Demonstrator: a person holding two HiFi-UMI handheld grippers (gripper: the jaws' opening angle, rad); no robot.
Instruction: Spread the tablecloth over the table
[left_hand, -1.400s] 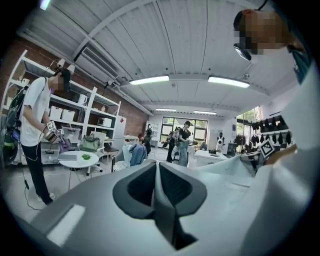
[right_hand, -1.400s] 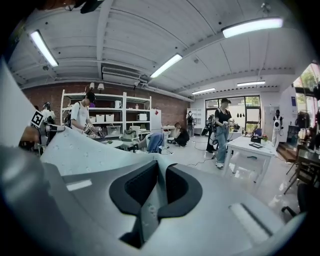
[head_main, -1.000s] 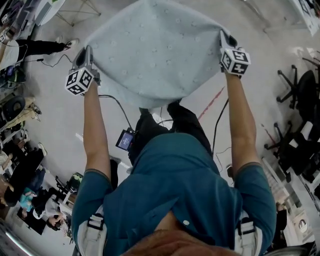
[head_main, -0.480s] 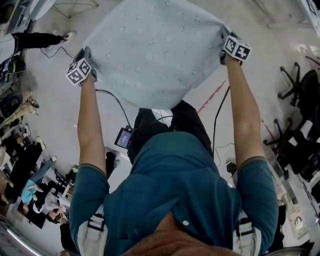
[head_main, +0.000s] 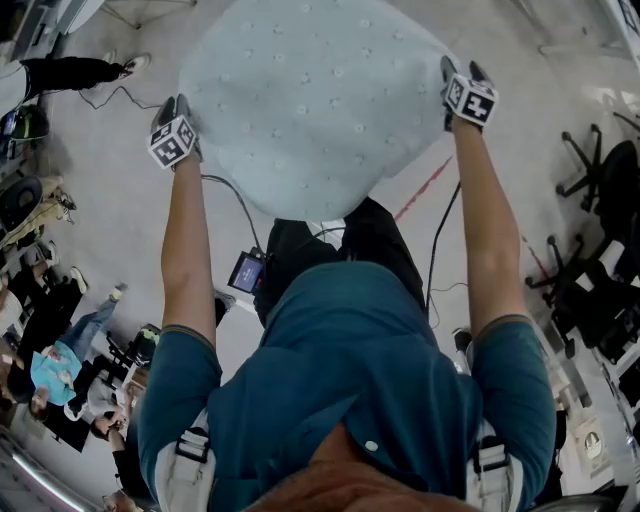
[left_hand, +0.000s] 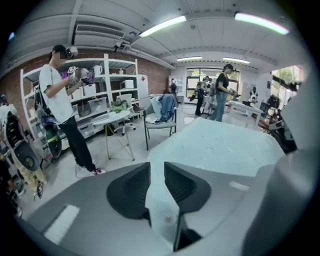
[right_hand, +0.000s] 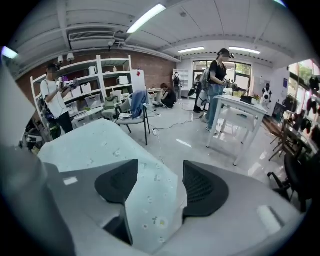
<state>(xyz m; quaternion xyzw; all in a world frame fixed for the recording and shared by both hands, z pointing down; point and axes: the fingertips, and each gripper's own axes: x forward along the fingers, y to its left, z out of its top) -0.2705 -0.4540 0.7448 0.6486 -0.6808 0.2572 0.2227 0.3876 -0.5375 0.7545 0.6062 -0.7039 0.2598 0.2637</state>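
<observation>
Since a second ago, both claws are shifted higher in the head view, and the left claw is also brought slightly inward. At the left, a corner of the pale blue tablecloth is clenched between the nearly closed jaws of this claw, with the fabric running up through the narrow gap. Between the two claws, the tablecloth is seen spread out ahead of the person, above the grey floor. Its near edge is hung in a rounded curve. What lies under it is hidden, so no tabletop can be made out. At the right, the jaws of the right claw have just been opened wide. The other corner is released and lies loosely between the pads, pressed by neither.
</observation>
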